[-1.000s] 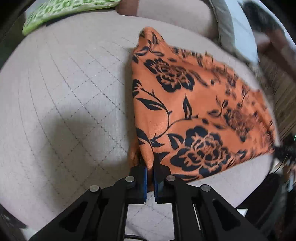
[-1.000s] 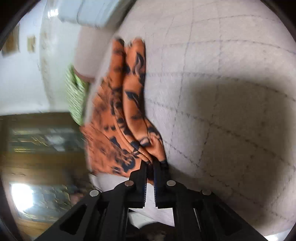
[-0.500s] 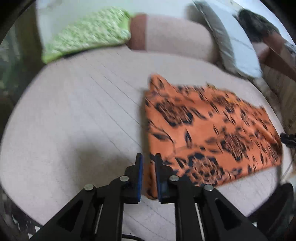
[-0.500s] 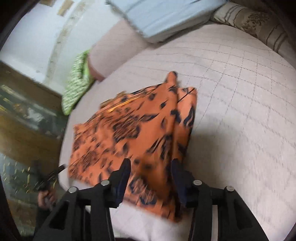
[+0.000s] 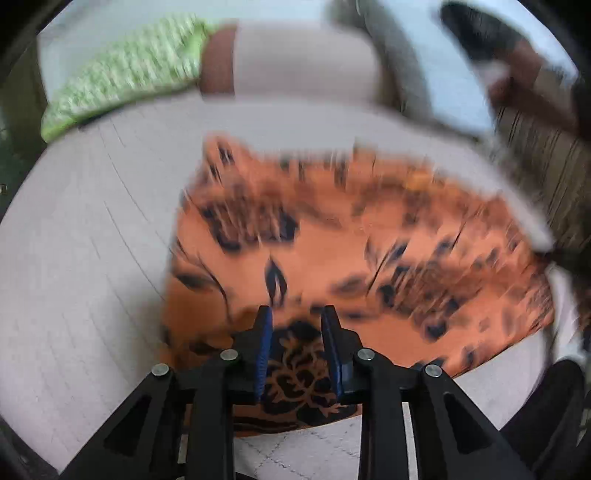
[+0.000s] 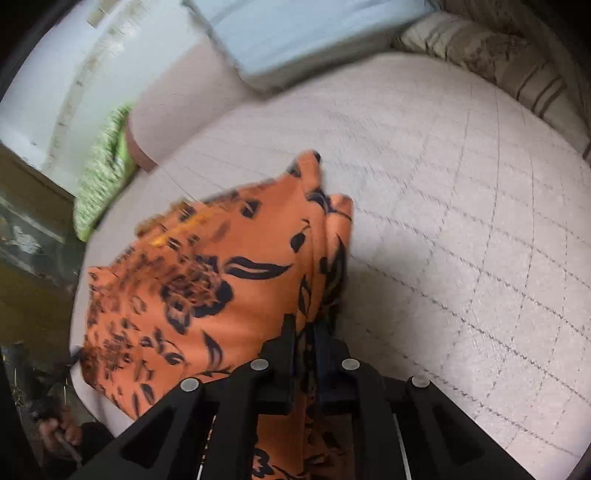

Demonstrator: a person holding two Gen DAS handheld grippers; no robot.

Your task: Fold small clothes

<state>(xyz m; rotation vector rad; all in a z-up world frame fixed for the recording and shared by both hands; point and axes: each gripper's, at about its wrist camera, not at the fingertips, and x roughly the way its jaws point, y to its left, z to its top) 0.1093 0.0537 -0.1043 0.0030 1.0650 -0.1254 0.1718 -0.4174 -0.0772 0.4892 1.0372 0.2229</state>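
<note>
An orange cloth with dark flower prints is lying folded flat on a pale quilted cushion, reaching to the cushion's near edge. The cushion fabric is matte, stitched in a diamond grid.

The left gripper is hovering over the cloth's near edge, its jaws spreading, the blue-padded fingers standing apart with cloth showing below the gap but not pinched.

The right gripper is closing, its jaws nearly together, pinching a ridge of the cloth near the bunched right-hand fold.

The left view is blurred and is showing a green knitted pillow at the cushion's far left corner. The right view is sharper, showing the fold's doubled layers, a striped pillow at the far right and a pale blue pillow.
</note>
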